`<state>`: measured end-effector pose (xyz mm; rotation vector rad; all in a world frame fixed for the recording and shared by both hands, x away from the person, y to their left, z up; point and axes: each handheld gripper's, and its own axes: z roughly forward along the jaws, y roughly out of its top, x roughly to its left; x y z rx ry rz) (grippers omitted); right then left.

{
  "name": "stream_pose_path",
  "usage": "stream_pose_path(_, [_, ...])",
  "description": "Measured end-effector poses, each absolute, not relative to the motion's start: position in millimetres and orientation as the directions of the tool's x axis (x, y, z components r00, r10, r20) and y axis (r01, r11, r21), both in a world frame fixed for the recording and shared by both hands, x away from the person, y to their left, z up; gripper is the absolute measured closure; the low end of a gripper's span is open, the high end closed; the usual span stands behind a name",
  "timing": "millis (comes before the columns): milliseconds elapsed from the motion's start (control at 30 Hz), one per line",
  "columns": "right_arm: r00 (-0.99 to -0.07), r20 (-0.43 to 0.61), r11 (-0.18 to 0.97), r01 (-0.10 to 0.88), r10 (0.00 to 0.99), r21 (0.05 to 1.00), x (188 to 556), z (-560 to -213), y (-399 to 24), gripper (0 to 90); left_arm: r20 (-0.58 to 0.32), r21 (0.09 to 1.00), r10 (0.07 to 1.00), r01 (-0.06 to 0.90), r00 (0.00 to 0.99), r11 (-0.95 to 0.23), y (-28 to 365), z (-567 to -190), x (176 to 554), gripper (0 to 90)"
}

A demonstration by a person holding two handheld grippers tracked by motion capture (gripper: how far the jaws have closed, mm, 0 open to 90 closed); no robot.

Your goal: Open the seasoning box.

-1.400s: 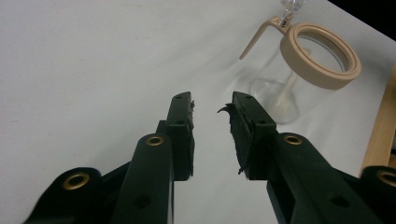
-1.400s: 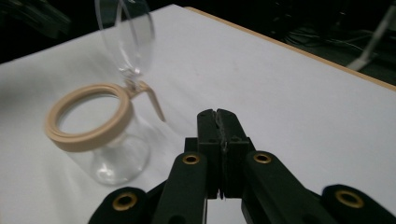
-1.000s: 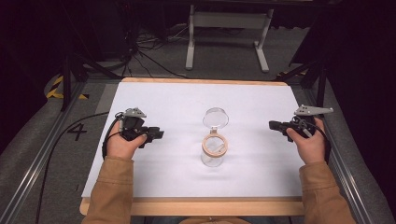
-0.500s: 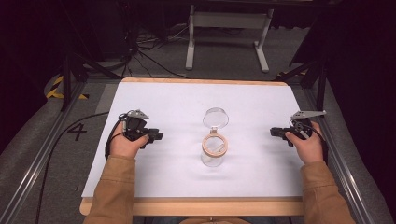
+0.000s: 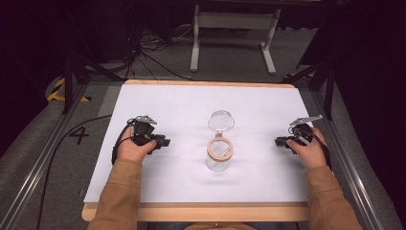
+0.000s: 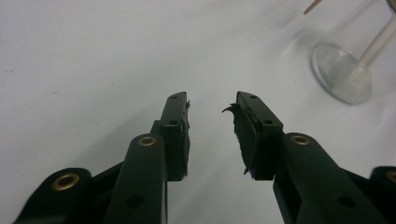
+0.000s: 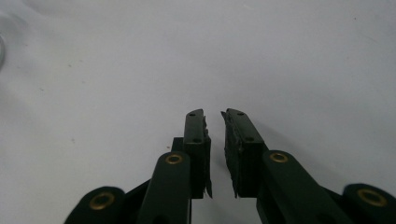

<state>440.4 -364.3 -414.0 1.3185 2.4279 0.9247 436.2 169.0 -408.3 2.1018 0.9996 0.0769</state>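
A clear glass jar (image 5: 219, 153) with a tan wooden ring at its mouth stands upright at the middle of the white-covered table (image 5: 182, 103). A round clear lid (image 5: 221, 121) lies flat just behind it. My left gripper (image 5: 165, 142) rests on the sheet left of the jar, pointing at it, open with nothing between its jaws (image 6: 210, 112). The jar's glass base (image 6: 341, 74) appears at the upper right of the left gripper view. My right gripper (image 5: 278, 141) sits right of the jar, its jaws a narrow gap apart and empty (image 7: 214, 116).
The table's wooden edge (image 5: 201, 211) runs along the near side. Metal rails (image 5: 43, 163) flank both sides. A black cable (image 5: 72, 129) trails off to the left. A grey stand (image 5: 230, 28) is on the floor beyond the far edge.
The right hand has sunk a little toward the near edge with its gripper. The left hand has barely shifted. Jar and lid have not moved.
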Motion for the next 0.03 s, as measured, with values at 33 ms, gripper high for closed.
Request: stream_pose_path(33, [-0.570, 0.095, 0.397, 0.673, 0.816, 0.625, 440.4, -414.0, -364.3, 79.1, -0.261, 0.679, 0.678, 0.630, 0.687, -0.376, 169.0, -408.3, 436.2, 64.8])
